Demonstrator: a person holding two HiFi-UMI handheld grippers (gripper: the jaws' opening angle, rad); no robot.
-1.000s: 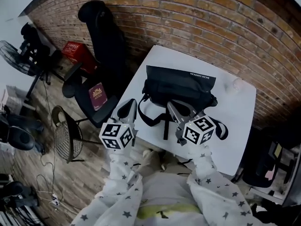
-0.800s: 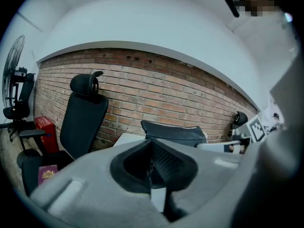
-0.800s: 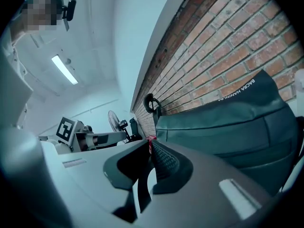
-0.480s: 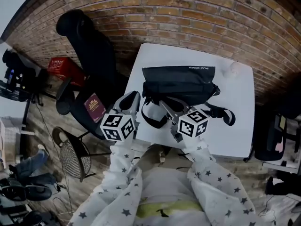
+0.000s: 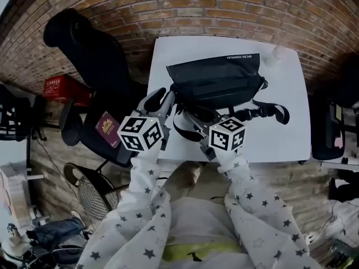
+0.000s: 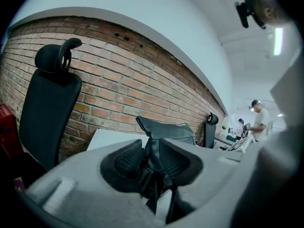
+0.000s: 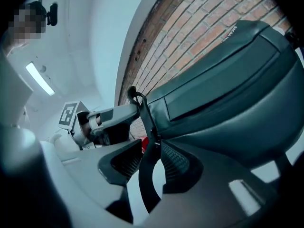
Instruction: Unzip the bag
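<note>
The bag (image 5: pixel 216 83) lies flat on the white desk (image 5: pixel 280 136), its long side facing the person and its dark straps trailing over the near part of the desk. Both forearms, in star-print sleeves (image 5: pixel 143 206), reach forward from the body side by side, each with its marker cube toward the head camera and its jaws pointing away at the bag. The left tool (image 5: pixel 162 101) is at the bag's left end, close to the desk's left edge. Its jaws are opening, partly apart, with a bunched bit of black strap and a buckle (image 6: pixel 151 172) from that end of the bag standing between the pads. Whether the pads touch it cannot be told. The right tool (image 5: pixel 190 116) slants up and to the left toward the middle of the bag's near side. Its jaws are opening too and stand wide, with a loop of strap (image 7: pixel 145 184) running between them and a clear gap on each side, so nothing is gripped. A black chair (image 5: pixel 84 55) stands left of the desk against the brick wall (image 5: pixel 185 4).
</note>
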